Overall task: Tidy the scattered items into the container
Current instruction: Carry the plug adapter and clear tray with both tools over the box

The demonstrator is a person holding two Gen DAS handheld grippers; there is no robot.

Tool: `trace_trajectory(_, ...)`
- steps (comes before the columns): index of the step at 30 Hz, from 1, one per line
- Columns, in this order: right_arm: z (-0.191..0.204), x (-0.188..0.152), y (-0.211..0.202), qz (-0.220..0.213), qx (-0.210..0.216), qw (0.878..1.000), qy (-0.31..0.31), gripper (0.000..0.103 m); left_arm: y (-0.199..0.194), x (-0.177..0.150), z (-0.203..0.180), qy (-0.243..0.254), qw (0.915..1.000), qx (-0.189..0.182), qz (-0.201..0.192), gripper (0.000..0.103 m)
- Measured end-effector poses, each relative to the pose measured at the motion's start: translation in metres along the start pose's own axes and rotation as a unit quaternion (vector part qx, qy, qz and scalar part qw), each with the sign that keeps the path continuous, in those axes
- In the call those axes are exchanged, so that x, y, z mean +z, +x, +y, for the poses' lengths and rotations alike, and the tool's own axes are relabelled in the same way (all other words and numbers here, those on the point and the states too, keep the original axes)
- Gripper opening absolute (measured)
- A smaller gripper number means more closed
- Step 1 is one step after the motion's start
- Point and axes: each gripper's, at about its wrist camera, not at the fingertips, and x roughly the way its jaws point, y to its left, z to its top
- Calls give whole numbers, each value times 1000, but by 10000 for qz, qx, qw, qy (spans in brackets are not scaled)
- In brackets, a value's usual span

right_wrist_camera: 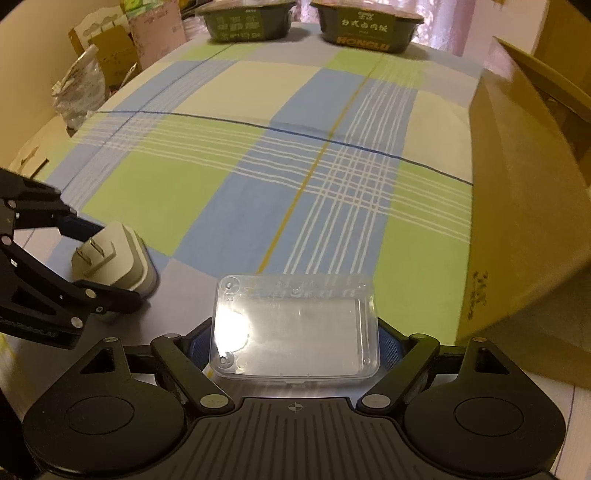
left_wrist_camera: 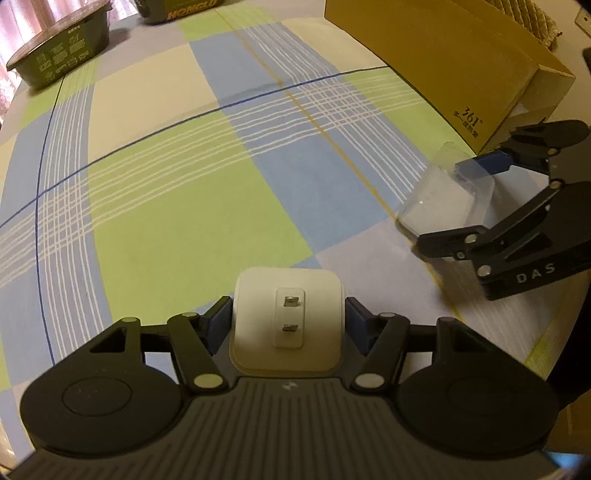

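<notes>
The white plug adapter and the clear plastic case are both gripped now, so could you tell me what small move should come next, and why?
Probably carry the clear plastic case rightward to the open cardboard box: the right tool holds it, and the box stands just beside it.

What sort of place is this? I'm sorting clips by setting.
Probably a lived-in home room, not a lab: a plaid cloth covers the surface, packaged meal tubs stand at its far edge, and cardboard boxes and a crumpled bag are piled beside it.

"361°" on cardboard box (left_wrist_camera: 476, 122); "HONGLI" on dark food tray (right_wrist_camera: 364, 40); "DAS" on right gripper (left_wrist_camera: 448, 208).
</notes>
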Motion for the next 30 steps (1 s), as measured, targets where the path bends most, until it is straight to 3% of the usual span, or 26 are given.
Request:
trace_trajectory(16,10,-30,-50,9,-158,9996,226,87,-28,-22,-27,-275,9994,-144,129,60)
trace_trajectory(30,15,-42,-94,-250,-285,9989,276,87,-64,-26,-41,-215,9997,-53,-126,60)
